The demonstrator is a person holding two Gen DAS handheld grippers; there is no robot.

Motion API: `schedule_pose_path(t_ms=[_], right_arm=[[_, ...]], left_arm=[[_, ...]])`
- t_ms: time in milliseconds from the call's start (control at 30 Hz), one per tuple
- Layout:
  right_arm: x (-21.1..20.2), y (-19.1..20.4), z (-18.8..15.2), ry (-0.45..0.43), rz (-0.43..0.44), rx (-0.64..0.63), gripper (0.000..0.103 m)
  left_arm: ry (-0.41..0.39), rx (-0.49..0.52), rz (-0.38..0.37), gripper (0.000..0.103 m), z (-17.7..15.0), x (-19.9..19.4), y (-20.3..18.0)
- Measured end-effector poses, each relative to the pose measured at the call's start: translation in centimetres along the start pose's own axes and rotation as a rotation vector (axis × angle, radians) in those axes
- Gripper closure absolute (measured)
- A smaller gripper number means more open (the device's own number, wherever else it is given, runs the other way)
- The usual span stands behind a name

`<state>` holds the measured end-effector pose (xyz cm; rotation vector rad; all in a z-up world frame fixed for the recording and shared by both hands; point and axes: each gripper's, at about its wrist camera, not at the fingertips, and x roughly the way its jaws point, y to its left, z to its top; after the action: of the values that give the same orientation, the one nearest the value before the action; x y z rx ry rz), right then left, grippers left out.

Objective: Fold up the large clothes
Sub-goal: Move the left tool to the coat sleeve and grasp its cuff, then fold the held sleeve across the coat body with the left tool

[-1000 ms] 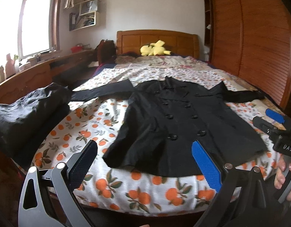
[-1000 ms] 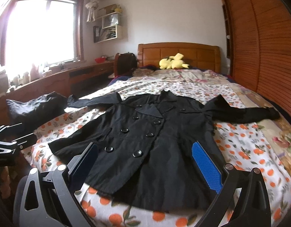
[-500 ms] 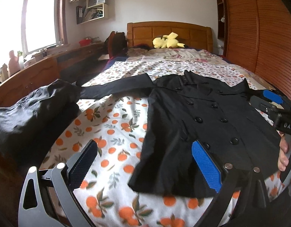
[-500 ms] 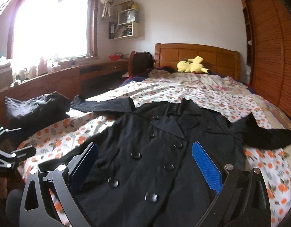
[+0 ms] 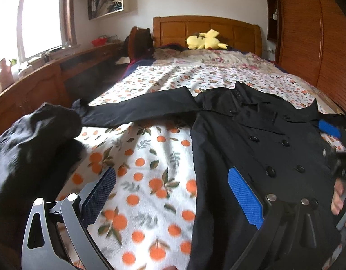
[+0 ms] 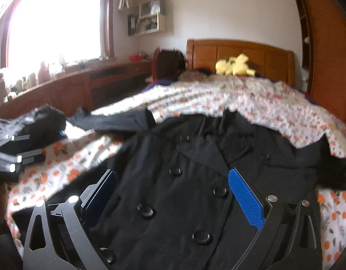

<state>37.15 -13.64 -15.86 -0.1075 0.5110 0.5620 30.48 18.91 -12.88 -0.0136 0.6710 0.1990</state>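
Across the foot end of the bed [image 5: 150, 157], on the orange-print sheet, the black coat [image 5: 251, 148] lies face up with its buttons showing and one sleeve [image 5: 139, 110] stretched flat toward the bed's left edge. My left claw [image 5: 170, 195] hangs wide and empty, one pad over bare sheet and the other over the coat's left side edge. My right claw [image 6: 173, 195] also hangs wide with nothing between its pads, low over the double row of buttons at the coat's middle; whether the pads touch the cloth I cannot tell. Only the left view shows my right hand [image 5: 340, 199] on its handle at the frame's right side, and the sleeve's full length ending just beside a dark bundle of clothes [image 5: 26, 148] at the bed's left edge. Only the right view shows the collar and lapels [image 6: 208, 144] head-on, though blurred, and my left claw's metal frame low at the picture's left. Both views catch the yellow plush toy [image 6: 234, 66] against the wooden headboard [image 6: 240, 51].
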Motion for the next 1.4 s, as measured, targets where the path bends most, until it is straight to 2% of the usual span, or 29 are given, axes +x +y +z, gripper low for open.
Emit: schedule_pose_path(t_ms=[200,333,467,533,700,900,967,1067,1133,1167,1233,1300,1400], right_arm=[[2.0,-0.2,-2.0,0.065,0.014,-0.007,0.007],[2.2,-0.9,-2.1,0.067,0.040,0.027,0.007],[2.2,-1.2,-2.1,0.069,0.048,0.041,0.007],[2.3,-1.3,-2.2,0.068,0.051,0.044,0.007],[2.3,-1.6,-2.2,0.067,0.067,0.058,0.007],[2.0,-1.8,-2.2,0.061,0.075,0.070,0.007],[2.0,-1.9,-2.2,0.059,0.074,0.069,0.007],[1.9,-1.9,-2.1,0.054,0.074,0.069,0.007],[1.8,-1.9,-2.1,0.052,0.074,0.070,0.007],[1.7,-1.9,-2.1,0.051,0.073,0.069,0.007],[1.5,-1.9,-2.0,0.048,0.071,0.067,0.007],[1.3,-1.8,-1.9,0.043,0.067,0.064,0.007],[1.1,-1.9,-1.8,0.036,0.057,0.061,0.007]], left_arm=[[0.064,-0.076,-0.043,0.002,1.9,6.0,1.4],[0.052,-0.075,-0.035,0.002,3.4,8.3,2.1],[0.087,-0.117,-0.065,0.003,5.1,11.4,3.1],[0.109,-0.135,-0.064,0.009,6.0,13.1,3.3],[0.176,-0.148,-0.067,0.016,7.4,17.4,3.7],[0.226,-0.345,-0.071,0.028,8.5,22.4,6.9],[0.243,-0.399,-0.064,0.029,8.6,23.5,7.8],[0.264,-0.470,-0.069,0.038,8.6,24.6,8.7],[0.267,-0.488,-0.063,0.054,8.6,24.8,8.9],[0.264,-0.491,-0.069,0.058,8.8,24.8,8.8],[0.264,-0.475,-0.084,0.091,9.1,24.7,8.1],[0.252,-0.428,-0.059,0.098,9.8,24.0,6.9],[0.200,-0.329,-0.023,0.101,12.0,22.1,4.6]])
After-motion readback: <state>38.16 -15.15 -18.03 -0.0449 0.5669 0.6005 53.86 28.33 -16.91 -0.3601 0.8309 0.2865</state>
